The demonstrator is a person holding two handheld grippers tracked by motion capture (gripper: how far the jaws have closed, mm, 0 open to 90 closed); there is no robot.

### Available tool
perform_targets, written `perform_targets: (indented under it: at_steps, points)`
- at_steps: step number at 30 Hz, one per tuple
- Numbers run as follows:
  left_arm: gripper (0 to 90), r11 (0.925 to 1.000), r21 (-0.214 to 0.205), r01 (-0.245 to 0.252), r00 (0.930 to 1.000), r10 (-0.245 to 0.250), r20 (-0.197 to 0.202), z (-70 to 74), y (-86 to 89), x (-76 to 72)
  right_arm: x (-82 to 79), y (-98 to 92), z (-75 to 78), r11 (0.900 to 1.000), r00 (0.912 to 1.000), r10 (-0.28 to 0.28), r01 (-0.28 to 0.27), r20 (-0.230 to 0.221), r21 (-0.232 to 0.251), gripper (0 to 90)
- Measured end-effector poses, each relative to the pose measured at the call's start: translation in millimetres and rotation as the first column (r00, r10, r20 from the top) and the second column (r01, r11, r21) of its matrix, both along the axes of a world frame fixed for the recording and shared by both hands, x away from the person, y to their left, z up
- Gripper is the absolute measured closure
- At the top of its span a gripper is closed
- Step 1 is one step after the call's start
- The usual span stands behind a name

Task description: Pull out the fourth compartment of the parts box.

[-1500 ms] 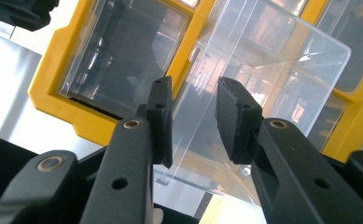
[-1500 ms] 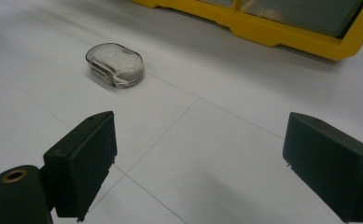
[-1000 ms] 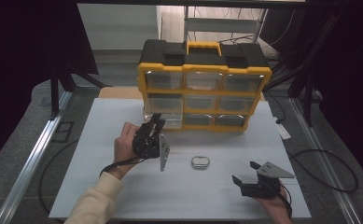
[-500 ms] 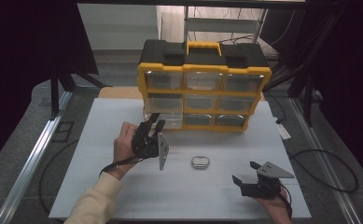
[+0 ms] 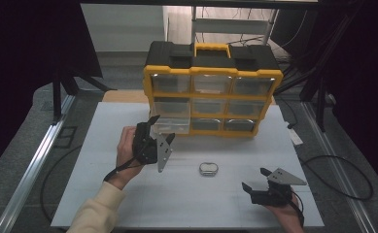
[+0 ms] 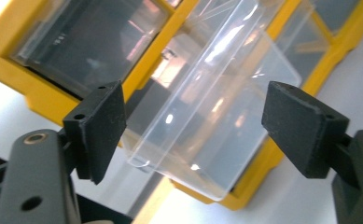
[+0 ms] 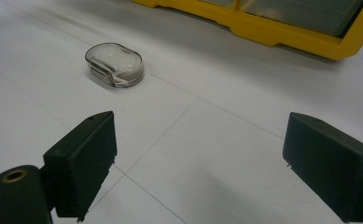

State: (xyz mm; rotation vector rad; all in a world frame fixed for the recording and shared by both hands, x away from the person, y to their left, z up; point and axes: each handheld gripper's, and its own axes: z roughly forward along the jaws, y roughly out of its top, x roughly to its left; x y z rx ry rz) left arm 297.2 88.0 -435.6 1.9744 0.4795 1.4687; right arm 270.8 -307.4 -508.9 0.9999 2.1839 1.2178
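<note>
A yellow and black drawer cabinet [image 5: 211,73] stands at the back of the white table. Its lower left clear drawer [image 5: 173,125] is pulled partly out. My left gripper [image 5: 161,129] is at that drawer's front. In the left gripper view the clear drawer [image 6: 212,116] sits between the jaws of the left gripper [image 6: 193,121], which have just been opening; the pads stand off its sides. A small clear case [image 5: 208,168] lies mid-table. My right gripper [image 5: 255,178] rests near the front right, open and empty, with the case [image 7: 115,64] ahead of the right gripper [image 7: 198,163] to its left.
The cabinet's other clear drawers [image 5: 242,107] sit flush in the frame. The yellow base of the cabinet [image 7: 282,37] runs across the far side in the right gripper view. A metal rail [image 5: 36,160] and floor cables [image 5: 342,170] flank the white table [image 5: 201,204].
The left gripper's jaws have spread apart at the drawer front. The left hand has barely shifted. The right gripper and the clear case have stayed where they were.
</note>
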Motion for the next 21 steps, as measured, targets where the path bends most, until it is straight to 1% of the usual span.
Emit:
perform_targets:
  at_steps: [3,5,9,11,13,15,18,19,21]
  points:
    - [19.9,0.9993,-0.025,0.026,0.999,-0.027,-0.034,3.3,0.8,-2.4,0.2,0.0,-0.1,1.0,1.0,-0.001,0.001,0.0,0.001,10.4]
    - [19.5,0.9989,-0.034,0.034,0.9981,-0.036,-0.05,5.0,1.3,-3.2,0.3,-0.1,-0.1,1.0,1.0,0.0,0.0,-0.001,0.001,10.4]
    - [18.6,0.9949,-0.081,0.059,0.992,-0.067,-0.107,7.9,3.3,-3.5,0.5,-0.8,0.1,1.0,1.0,-0.002,0.002,0.0,0.005,10.4]
    - [17.9,0.9904,-0.113,0.079,0.9857,-0.094,-0.14,9.7,5.4,-3.3,0.5,-1.0,0.2,1.0,1.0,-0.003,0.003,-0.001,0.006,10.4]
    - [17.2,0.9827,-0.157,0.099,0.978,-0.125,-0.167,11.4,8.3,-3.5,0.5,-1.1,0.1,1.0,1.0,-0.004,0.004,-0.001,0.006,10.4]
    - [16.9,0.9754,-0.189,0.113,0.971,-0.149,-0.187,13.2,11.0,-4.2,0.4,-1.1,0.1,1.0,1.0,-0.005,0.005,-0.001,0.004,10.4]
    - [16.6,0.9666,-0.225,0.122,0.9607,-0.172,-0.218,15.6,14.1,-4.7,-0.9,-0.7,0.5,1.0,1.0,-0.004,0.004,-0.001,0.003,10.4]
    - [16.5,0.9622,-0.242,0.125,0.9557,-0.183,-0.231,16.5,15.3,-4.9,-1.1,-0.6,0.6,1.0,1.0,-0.004,0.004,-0.002,0.004,10.4]
    - [16.4,0.956,-0.263,0.129,0.949,-0.196,-0.247,18.0,16.9,-5.5,-1.0,-0.4,0.4,1.0,1.0,-0.004,0.004,-0.002,0.003,10.4]
